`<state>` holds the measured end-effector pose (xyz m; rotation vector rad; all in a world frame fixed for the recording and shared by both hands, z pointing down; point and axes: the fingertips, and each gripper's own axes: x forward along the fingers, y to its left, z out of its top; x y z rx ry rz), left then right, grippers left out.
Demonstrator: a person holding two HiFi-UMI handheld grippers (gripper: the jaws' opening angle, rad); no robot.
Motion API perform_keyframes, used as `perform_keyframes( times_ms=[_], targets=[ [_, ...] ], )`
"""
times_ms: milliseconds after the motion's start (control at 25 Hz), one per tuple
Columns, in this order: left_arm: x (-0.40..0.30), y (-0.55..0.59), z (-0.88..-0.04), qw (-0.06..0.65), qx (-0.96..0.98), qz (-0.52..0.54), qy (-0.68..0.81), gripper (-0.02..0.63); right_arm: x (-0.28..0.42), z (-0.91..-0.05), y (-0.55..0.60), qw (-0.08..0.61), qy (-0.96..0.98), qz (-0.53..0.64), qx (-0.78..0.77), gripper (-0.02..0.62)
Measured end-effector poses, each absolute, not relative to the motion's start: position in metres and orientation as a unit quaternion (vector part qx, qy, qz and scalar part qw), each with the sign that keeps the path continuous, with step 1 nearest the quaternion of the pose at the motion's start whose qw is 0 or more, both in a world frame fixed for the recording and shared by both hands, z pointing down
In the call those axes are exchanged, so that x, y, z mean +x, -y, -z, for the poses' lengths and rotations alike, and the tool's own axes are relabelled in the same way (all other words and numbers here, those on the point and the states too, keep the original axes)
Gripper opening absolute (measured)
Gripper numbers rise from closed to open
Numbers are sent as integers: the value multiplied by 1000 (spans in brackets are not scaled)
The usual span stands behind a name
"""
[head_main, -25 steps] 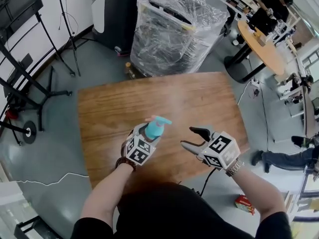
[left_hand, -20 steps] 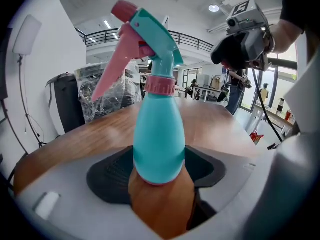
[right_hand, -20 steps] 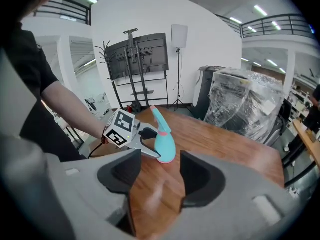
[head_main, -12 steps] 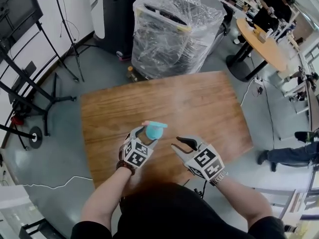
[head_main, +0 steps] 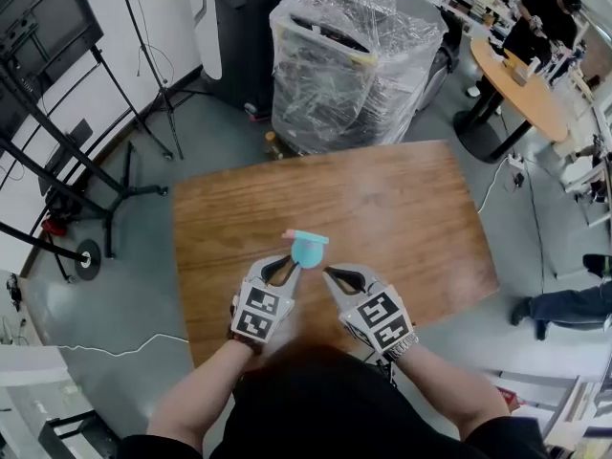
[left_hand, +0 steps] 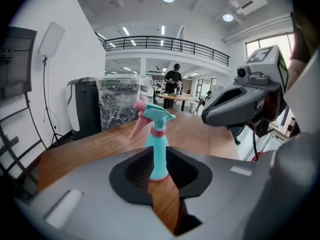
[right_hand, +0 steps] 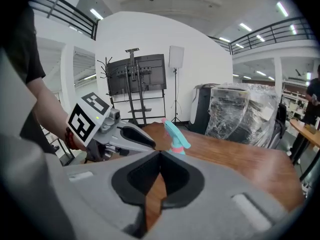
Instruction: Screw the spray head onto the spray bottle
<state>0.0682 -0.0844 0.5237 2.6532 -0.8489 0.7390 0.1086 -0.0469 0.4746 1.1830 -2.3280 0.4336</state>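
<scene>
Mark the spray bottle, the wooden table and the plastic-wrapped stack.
spray bottle (left_hand: 159,156), left gripper view, on its teal body.
wooden table (head_main: 382,199), head view, on its bare top.
plastic-wrapped stack (head_main: 354,65), head view, on the wrapped front.

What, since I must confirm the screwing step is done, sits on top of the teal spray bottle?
A teal spray head with a pink trigger, seated on a pink collar atop the spray bottle. The collar covers the threads, so tightness cannot be seen.
</scene>
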Motion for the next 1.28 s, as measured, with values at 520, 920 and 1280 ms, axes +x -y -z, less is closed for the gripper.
perform_keyframes(
  times_ms=[520,920,1280],
  targets=[
    [75,63,-497,161,908,-231,309,14,99,-474,49,214,865,-150,428,-8],
    [83,50,-494,155,902,-229,333,14,104,-473,40,214,877,-138,408,-8],
    [86,38,-489,150,898,-227,345,15,107,-467,30,211,884,-128,397,-8]
  ],
)
